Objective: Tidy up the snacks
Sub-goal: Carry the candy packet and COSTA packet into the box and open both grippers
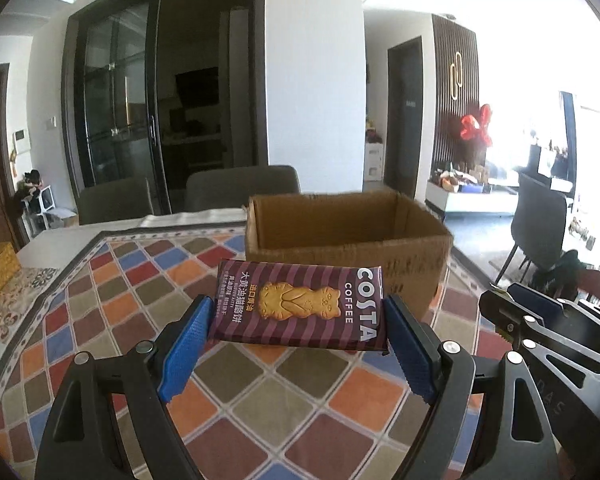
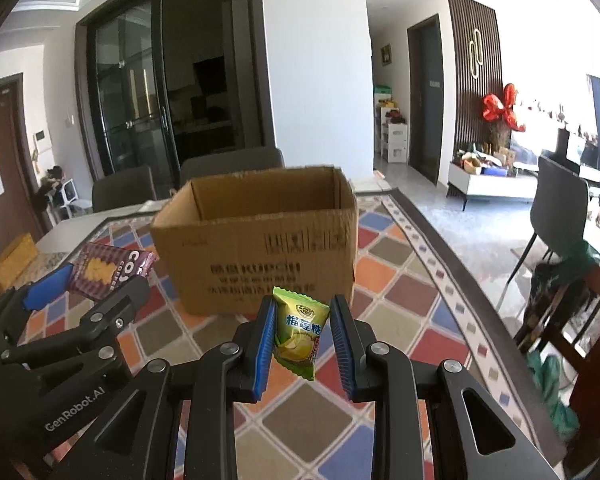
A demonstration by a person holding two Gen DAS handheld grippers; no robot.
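The open cardboard box (image 2: 256, 236) fills mid-frame on the patchwork tablecloth (image 2: 400, 280), apparently the snacks' destination. In the lower centre of the left view, the left gripper (image 1: 298, 320) clamps a purple striped Costa biscuit pack (image 1: 298, 306) flat, label up. The right gripper (image 2: 303, 330) pinches a small green durian candy (image 2: 298, 332), lifted clear, likely for dropping in.

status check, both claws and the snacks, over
Left claw shut on Costa biscuit pack. Right claw shut on green candy packet. Cardboard box open ahead, nothing blocking.
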